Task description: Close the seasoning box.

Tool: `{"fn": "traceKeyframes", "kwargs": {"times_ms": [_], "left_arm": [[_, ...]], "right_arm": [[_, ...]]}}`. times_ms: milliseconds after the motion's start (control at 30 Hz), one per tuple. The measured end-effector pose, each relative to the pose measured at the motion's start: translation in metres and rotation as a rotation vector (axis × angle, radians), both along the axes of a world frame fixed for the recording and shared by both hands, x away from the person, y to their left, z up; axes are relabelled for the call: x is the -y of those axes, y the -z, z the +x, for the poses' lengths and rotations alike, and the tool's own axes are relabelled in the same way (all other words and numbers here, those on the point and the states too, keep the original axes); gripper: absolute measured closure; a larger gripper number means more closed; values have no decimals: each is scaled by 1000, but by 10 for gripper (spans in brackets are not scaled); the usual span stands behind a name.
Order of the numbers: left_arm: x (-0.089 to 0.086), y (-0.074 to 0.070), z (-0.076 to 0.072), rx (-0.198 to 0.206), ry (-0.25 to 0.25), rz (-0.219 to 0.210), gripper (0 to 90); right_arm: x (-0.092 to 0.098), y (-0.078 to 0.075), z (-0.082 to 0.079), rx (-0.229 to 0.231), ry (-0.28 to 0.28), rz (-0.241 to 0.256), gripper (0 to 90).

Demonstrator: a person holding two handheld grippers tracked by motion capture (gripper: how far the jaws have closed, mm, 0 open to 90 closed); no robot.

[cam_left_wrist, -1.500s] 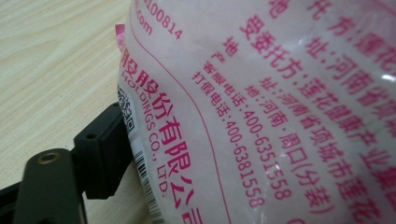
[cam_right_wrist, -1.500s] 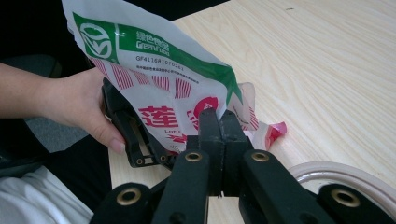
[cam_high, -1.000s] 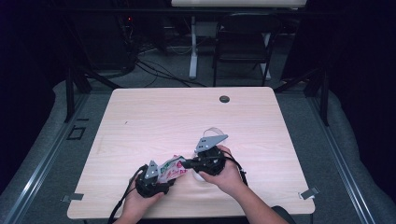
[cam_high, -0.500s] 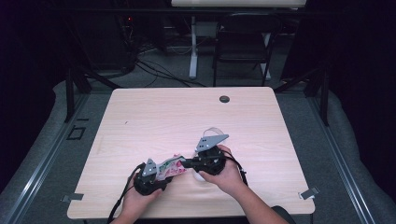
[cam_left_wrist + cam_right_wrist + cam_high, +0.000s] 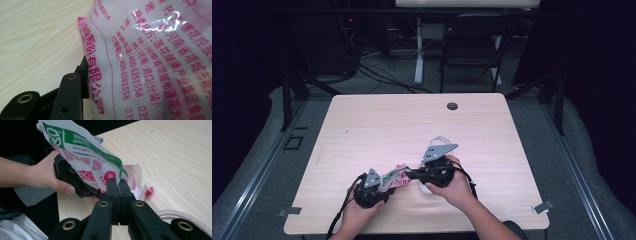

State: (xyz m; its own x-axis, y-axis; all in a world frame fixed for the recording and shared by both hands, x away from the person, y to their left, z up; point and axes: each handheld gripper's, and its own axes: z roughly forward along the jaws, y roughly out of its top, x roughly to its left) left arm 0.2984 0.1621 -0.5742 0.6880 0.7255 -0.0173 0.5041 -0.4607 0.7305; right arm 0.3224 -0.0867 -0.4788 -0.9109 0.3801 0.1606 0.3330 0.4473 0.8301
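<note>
- My left claw (image 5: 382, 182) sits at the near-left of the surface (image 5: 377, 125), and I judge it clamped on the packet (image 5: 394, 175): in the left gripper view one black jaw presses against the packet's printed film (image 5: 150, 62), and the other jaw is hidden behind the film, so I take the grip from how the packet hangs off it
- My left hand (image 5: 357, 210) wraps the claw body from below, forearm coming in from the near edge, the claw pointing to the right towards the other one
- The packet is held just above the surface between the two claws, a soft plastic bag with pink print and a green band near its top (image 5: 82, 152), filled with something white and grainy
- My right claw (image 5: 117, 182) has its jaws pressed together on the packet's upper edge, near the seal; I see no tear there yet, so I judge both grips done and the opening, with any pouring out, left to do
- My right hand (image 5: 457, 182) holds its claw pointing left, level with the packet, wrist bent inward
- Just beside the right claw rests a pale round dish rim (image 5: 180, 216), lying on the surface, which I take as the place the contents are meant for
</note>
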Motion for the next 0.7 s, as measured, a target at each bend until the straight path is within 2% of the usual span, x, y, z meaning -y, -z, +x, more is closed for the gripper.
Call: {"fn": "traceKeyframes", "kwargs": {"times_ms": [200, 500, 700], "left_arm": [[0, -5, 0, 11, 3, 4, 578], [-4, -10, 1, 26, -9, 4, 580], [-7, -12, 1, 41, -26, 6, 581]], "right_arm": [[1, -3, -1, -2, 2, 29, 879], [2, -6, -2, 10, -4, 29, 837], [2, -9, -2, 3, 1, 51, 767]]}}
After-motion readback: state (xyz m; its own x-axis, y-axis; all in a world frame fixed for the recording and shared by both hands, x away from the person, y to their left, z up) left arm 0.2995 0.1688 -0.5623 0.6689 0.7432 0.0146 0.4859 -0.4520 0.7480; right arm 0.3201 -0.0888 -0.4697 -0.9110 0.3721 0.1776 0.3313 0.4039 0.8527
